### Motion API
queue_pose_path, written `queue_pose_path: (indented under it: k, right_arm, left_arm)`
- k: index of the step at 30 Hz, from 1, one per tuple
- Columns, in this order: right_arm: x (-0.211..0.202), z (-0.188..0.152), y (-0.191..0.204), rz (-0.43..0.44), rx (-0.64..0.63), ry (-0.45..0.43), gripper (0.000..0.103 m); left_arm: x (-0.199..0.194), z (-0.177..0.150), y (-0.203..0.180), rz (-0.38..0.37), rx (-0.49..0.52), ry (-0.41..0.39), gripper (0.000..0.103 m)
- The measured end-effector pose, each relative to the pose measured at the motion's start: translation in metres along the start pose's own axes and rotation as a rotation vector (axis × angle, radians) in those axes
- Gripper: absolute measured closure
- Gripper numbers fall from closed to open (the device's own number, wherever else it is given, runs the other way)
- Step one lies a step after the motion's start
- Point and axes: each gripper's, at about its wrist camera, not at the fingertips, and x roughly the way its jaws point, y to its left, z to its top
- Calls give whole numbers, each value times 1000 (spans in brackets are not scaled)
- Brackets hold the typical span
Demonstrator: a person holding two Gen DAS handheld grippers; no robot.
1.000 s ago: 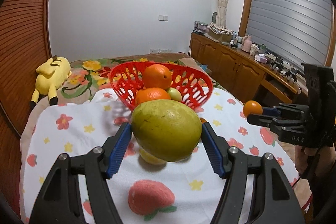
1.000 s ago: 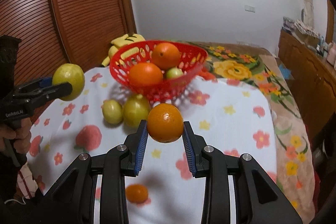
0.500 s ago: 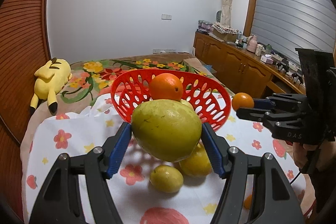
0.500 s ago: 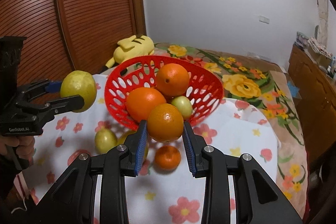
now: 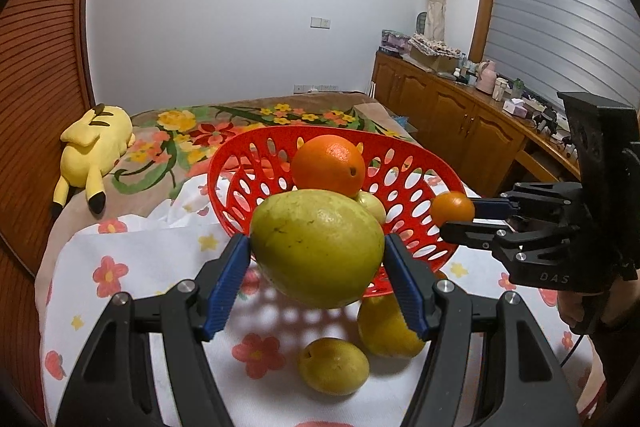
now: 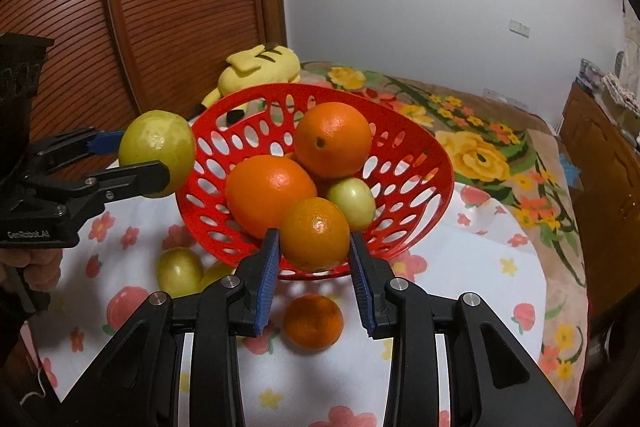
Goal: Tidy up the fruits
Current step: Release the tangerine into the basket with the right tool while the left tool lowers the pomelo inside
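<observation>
Left gripper point(image 5: 316, 283) is clamped on a green fruit point(image 5: 316, 247) held before the basket point(image 5: 416, 187) rim; right gripper point(image 6: 314, 267) is clamped on an orange point(image 6: 314, 233) at the near wall. Risks: both releasing together could collide; the pile inside sits high, so added fruit may roll out; the light basket could tip on the cloth point(image 6: 460, 267).
</observation>
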Motion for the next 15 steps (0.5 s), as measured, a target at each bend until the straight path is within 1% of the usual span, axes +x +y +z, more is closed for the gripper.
queue_pose_path:
  k: [2,10,15]
  right_arm:
    - [0,1,-2,10,9,-5,67]
    - [-9,1,-8,11,28,-27,65]
    - [-19,-2,-18,7,52,-42,65]
  left_arm:
    - [2,1,0,0,0,2,36]
    - [13,6,-6,-12,11,13,36]
    - [26,11,-18,-32,25,27,36]
